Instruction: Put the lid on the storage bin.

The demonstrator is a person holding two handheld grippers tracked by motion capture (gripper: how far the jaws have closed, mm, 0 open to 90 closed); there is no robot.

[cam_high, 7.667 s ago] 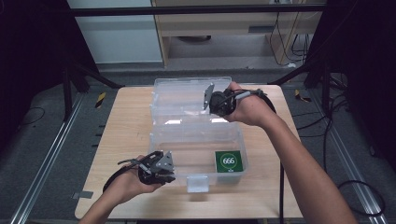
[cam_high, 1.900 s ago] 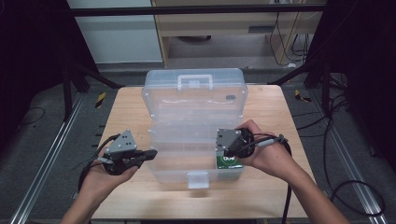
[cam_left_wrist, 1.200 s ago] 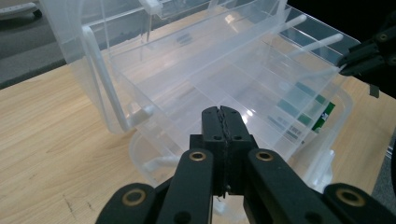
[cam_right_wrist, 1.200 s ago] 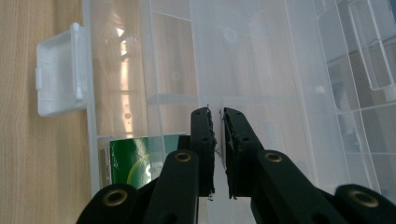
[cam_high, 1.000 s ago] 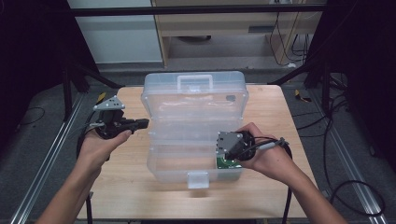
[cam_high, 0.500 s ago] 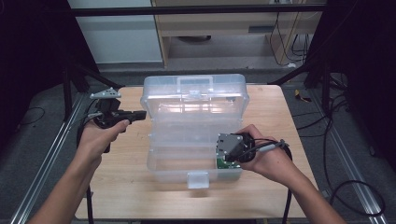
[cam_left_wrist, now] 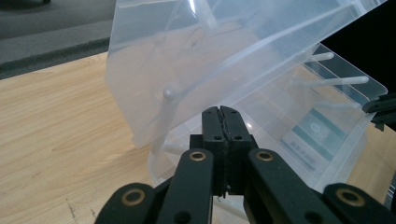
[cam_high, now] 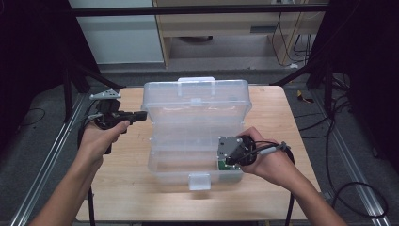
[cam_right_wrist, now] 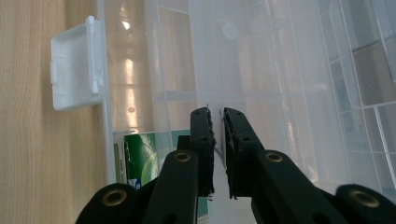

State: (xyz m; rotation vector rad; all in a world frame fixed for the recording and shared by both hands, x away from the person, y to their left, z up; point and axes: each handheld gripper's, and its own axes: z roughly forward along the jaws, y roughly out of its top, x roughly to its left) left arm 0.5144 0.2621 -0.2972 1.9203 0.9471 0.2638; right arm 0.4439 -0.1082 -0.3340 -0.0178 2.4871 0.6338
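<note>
Glossy clear plastic box (cam_high: 195, 136) on matt pale wood table (cam_high: 131, 197); tongs (cam_left_wrist: 223, 122) matt black.

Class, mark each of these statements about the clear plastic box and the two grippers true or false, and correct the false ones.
1. The clear plastic box stands on a wooden table. True.
2. The box lid is shut flat and latched. False: it is raised at an angle, with the white latch hanging free at the front.
3. The left gripper has its jaws pressed together, at the lid's left edge. True.
4. A green label shows inside the box, near the right gripper. True.
5. The right gripper is up at the lid's handle. False: it is down at the box's front right part.
</note>
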